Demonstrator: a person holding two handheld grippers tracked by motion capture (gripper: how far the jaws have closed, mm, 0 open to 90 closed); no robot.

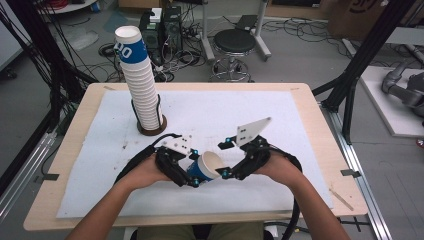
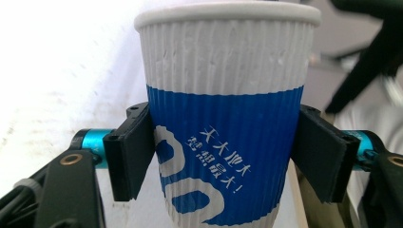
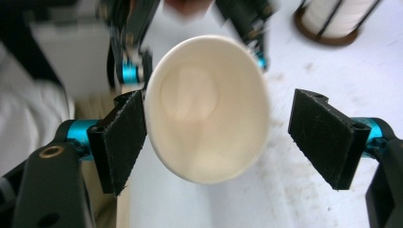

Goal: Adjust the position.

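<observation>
A ribbed paper cup [image 1: 206, 169], white at the top with a blue band and white lettering, lies tilted between my two grippers near the table's front, its mouth towards the right. In the left gripper view the cup [image 2: 223, 118] fills the gap and my left gripper [image 2: 225, 156] is shut on its blue band, both pads [image 2: 130, 156] pressed to its sides. My right gripper [image 3: 218, 137] faces the cup's open mouth [image 3: 206, 109]; its left pad [image 3: 121, 137] touches the rim, while the right pad stands clear of it. In the high view the left gripper [image 1: 196, 167] and right gripper [image 1: 226, 157] meet at the cup.
A tall leaning stack of the same cups [image 1: 137, 80] stands in a round wire holder [image 1: 151, 127] at the back left of the white mat [image 1: 250, 115]. The wooden table edge [image 1: 320, 130] borders the mat. A black stool [image 1: 234, 42] and cables lie on the floor beyond.
</observation>
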